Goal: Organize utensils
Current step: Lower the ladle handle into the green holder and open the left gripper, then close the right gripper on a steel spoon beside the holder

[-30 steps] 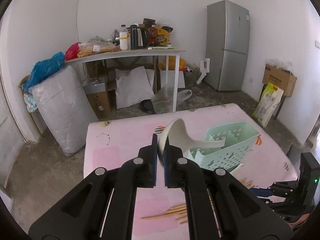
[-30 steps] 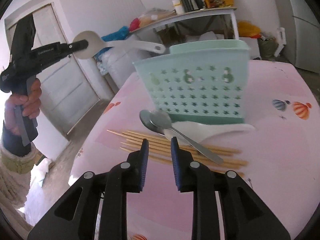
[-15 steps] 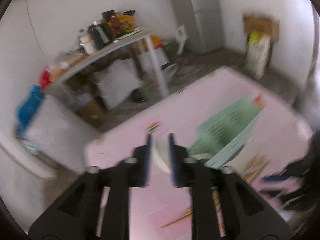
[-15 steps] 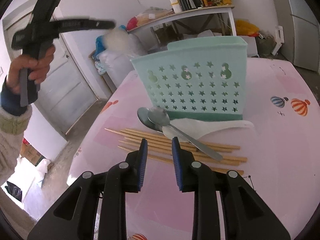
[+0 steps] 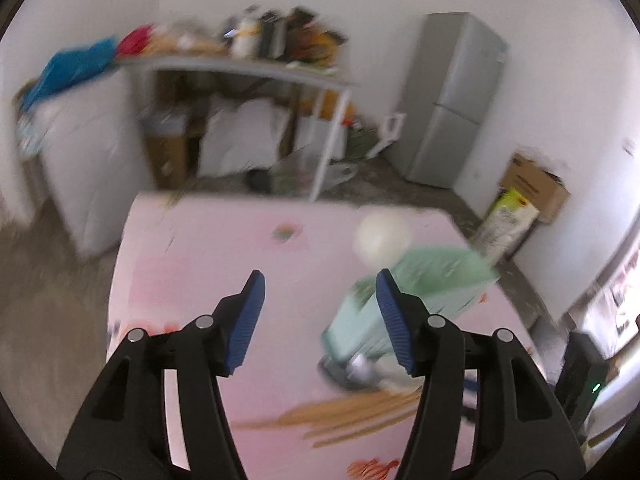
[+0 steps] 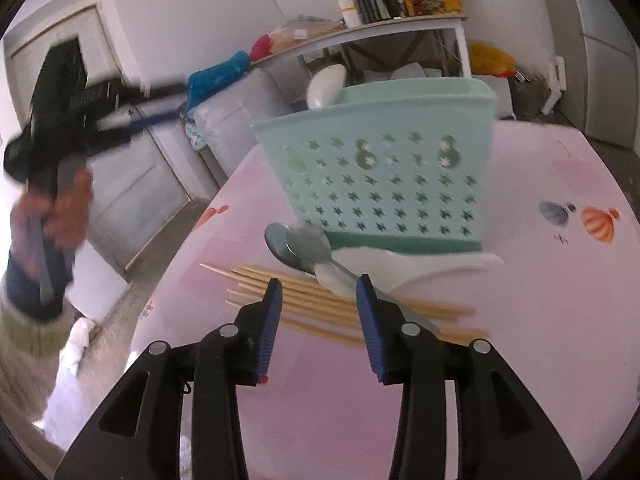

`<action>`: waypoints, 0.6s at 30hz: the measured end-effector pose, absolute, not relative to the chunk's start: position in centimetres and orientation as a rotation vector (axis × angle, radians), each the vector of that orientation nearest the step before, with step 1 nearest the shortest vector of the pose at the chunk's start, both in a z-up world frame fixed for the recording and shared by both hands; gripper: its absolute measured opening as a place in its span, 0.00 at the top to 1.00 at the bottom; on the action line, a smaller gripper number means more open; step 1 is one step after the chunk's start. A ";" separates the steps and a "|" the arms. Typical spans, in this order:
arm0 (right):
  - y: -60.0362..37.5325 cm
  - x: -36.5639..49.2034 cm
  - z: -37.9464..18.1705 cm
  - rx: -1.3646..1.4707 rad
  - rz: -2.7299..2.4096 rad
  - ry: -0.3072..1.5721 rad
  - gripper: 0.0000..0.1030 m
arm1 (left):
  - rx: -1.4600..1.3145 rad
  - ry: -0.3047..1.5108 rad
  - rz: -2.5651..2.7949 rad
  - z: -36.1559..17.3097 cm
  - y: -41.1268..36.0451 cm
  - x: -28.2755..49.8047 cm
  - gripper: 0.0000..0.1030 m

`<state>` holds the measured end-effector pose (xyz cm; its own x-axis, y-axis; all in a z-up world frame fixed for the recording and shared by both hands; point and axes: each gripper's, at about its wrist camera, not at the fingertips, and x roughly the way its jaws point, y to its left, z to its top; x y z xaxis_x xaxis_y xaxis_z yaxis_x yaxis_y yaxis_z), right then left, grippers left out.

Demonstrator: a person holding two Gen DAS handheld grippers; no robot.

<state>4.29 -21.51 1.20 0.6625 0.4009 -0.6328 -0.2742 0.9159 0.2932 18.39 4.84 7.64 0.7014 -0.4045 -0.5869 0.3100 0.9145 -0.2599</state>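
A mint plastic basket (image 6: 384, 176) stands on the pink table (image 6: 540, 320). A white spoon (image 6: 326, 86) stands in it with the bowl up, and it shows blurred in the left wrist view as well (image 5: 382, 236). In front of the basket lie two metal spoons (image 6: 300, 244), a white ladle (image 6: 400, 264) and several wooden chopsticks (image 6: 312, 300). My right gripper (image 6: 318, 286) hovers over the chopsticks, its jaws opening with nothing pressed between them. My left gripper (image 5: 320, 284) is empty, jaws opening, left of the basket (image 5: 420, 280). A hand (image 6: 60, 208) holds it.
A cluttered white side table (image 6: 400, 24) stands behind the pink table, with wrapped white bundles (image 6: 240, 108) beside it. A grey fridge (image 5: 456, 100) and a cardboard box (image 5: 532, 188) are at the back right. A door (image 6: 120, 184) is to the left.
My left gripper has let go of the white spoon, which now stands in the basket, and has swung away to the left with its jaws apart. My right gripper's jaws have widened.
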 end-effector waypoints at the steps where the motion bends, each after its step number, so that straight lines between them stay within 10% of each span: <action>1: -20.9 4.7 1.1 0.155 0.383 0.754 0.62 | -0.145 0.720 -0.367 6.1 5.3 18.0 0.47; 18: -10.7 9.6 -3.5 -0.541 0.257 0.756 0.69 | -0.130 0.889 -0.211 -5.9 6.8 14.0 0.47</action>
<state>9.59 -10.67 -3.52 0.7051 0.0298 -0.7085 -0.4080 0.8342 -0.3711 13.98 6.76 -5.91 0.6111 -0.2364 -0.7554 0.1286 0.9713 -0.2000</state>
